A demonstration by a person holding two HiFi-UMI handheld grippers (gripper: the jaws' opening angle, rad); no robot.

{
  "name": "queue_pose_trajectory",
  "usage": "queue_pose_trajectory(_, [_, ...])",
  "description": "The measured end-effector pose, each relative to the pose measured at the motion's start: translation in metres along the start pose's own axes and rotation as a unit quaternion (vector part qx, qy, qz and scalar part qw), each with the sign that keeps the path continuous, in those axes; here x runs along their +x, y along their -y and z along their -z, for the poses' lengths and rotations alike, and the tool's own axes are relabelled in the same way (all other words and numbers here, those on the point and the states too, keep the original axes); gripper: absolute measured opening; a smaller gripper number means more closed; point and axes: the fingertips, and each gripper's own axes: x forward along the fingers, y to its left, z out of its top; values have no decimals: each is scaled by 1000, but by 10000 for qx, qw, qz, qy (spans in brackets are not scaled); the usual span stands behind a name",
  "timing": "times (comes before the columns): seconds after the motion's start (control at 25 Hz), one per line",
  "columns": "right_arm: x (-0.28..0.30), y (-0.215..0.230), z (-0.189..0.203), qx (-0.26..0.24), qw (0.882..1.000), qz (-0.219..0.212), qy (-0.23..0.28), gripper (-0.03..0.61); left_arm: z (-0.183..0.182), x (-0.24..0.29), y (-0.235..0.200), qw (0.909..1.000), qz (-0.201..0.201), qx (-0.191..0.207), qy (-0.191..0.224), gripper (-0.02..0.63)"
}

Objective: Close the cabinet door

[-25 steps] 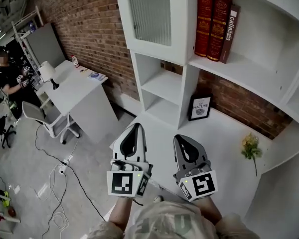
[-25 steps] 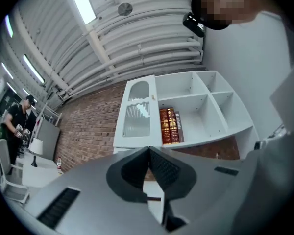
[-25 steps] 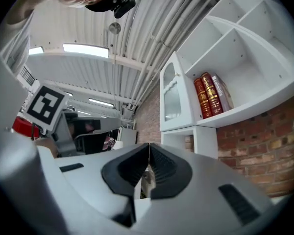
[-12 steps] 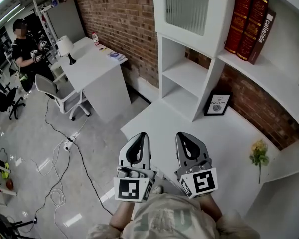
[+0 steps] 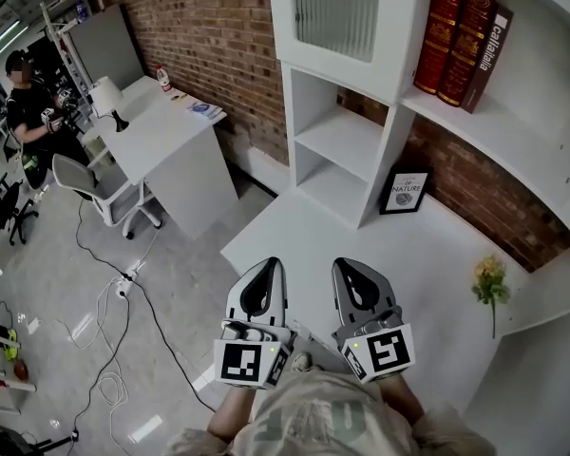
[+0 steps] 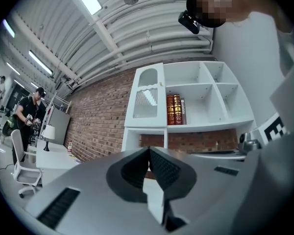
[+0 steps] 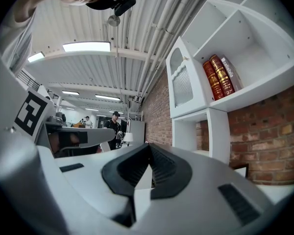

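The white cabinet door point(image 5: 337, 12) with a ribbed glass pane hangs at the top of the shelf unit and looks flat against its compartment; it also shows as the door point(image 6: 146, 96) and the door point(image 7: 183, 84). My left gripper point(image 5: 269, 262) and right gripper point(image 5: 345, 264) are side by side low over the front of the white counter point(image 5: 427, 245), well below and short of the door. Both are shut with nothing between the jaws, as the left gripper point(image 6: 148, 149) and right gripper point(image 7: 149, 146) views show.
Three books point(image 5: 461, 36) stand on the shelf right of the door. A framed picture point(image 5: 406, 191) and a yellow flower point(image 5: 489, 288) rest on the counter. To the left are a desk point(image 5: 161, 141) with a lamp point(image 5: 106, 98), a chair point(image 5: 85, 193), a person point(image 5: 33, 103) and floor cables point(image 5: 114, 312).
Both grippers have sunk a little toward my body and stay shut. The head view has swung, so the cabinet sits further right in the picture.
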Motion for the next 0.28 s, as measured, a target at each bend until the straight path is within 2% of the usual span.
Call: queue_pose_trajectory(0.28, [0, -1, 3, -48, 10000, 35, -65, 17, 10, -2, -6, 9998, 29, -13, -183, 15])
